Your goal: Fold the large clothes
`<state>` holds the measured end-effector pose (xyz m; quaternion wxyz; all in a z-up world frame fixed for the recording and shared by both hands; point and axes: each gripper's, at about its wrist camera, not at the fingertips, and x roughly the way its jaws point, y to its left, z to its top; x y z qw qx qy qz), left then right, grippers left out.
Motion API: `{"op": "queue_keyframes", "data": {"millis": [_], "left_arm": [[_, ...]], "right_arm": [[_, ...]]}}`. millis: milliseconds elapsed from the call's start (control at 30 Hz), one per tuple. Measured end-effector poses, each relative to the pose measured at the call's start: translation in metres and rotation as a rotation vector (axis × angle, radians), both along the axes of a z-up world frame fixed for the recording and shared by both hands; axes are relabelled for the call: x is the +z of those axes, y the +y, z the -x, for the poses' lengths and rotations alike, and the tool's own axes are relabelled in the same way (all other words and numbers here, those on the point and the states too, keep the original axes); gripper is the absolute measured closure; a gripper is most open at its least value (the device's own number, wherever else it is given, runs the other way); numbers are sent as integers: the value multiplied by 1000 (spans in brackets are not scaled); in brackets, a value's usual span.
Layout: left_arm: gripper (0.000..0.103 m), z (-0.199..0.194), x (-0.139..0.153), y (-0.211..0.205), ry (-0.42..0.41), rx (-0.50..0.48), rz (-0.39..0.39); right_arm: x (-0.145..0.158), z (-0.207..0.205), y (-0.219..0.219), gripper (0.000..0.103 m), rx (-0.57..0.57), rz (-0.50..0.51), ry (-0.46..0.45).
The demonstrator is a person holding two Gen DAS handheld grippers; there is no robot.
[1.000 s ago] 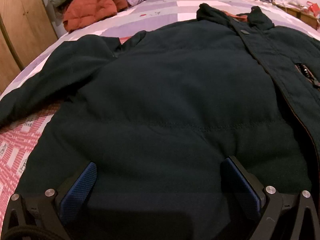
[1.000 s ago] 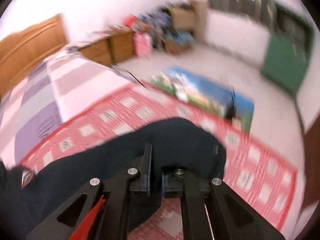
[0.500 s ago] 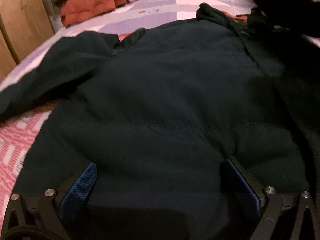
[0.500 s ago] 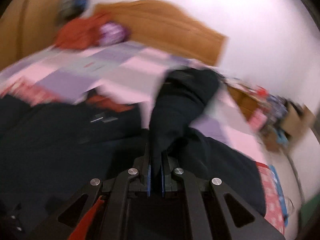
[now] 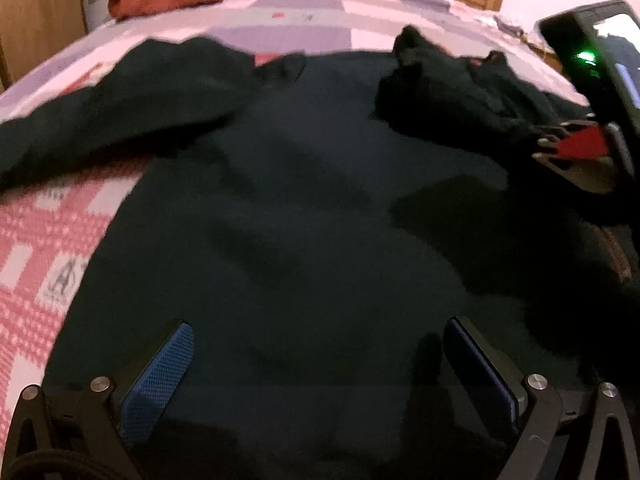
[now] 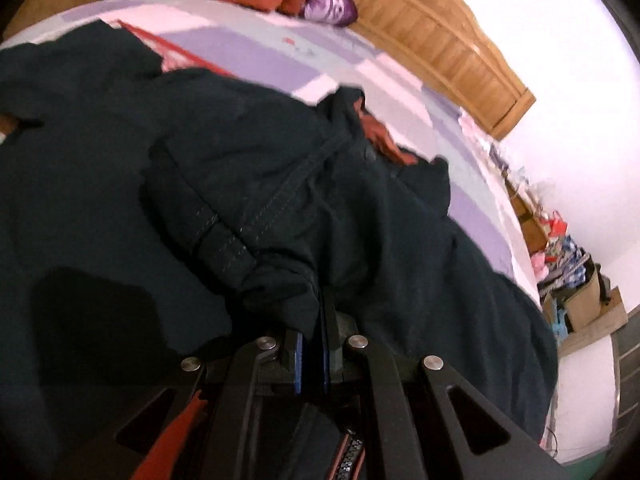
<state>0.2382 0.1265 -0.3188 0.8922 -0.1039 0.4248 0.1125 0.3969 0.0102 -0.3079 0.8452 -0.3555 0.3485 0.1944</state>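
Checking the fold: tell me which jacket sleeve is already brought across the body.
The sleeve pinched in the right hand-held gripper lies across the jacket's front; the other sleeve lies spread on the bed.

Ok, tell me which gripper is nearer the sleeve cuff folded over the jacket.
Right. The right gripper is shut on the sleeve cuff; the left gripper hangs open over the jacket hem, apart from it.

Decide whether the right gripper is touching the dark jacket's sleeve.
Touching. The right wrist view shows the right gripper with jaws shut on the sleeve cuff.
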Motion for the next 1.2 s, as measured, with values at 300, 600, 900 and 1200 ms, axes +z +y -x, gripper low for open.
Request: {"op": "queue_keyframes", "data": {"millis": [300, 600, 900, 1200], "left_arm": [[0, -3, -10, -3, 19, -12, 1], [0, -4, -11, -6, 30, -14, -12], [0, -8, 2, -12, 31, -27, -58], [0, -99, 79, -43, -142, -103, -61]], "right_arm": [[-23, 4, 4, 92, 6, 54, 24], [-6, 25, -26, 44, 53, -127, 137], [40, -23, -138, 39, -323, -284, -35], [-14, -65, -204, 37, -445, -183, -22]]}}
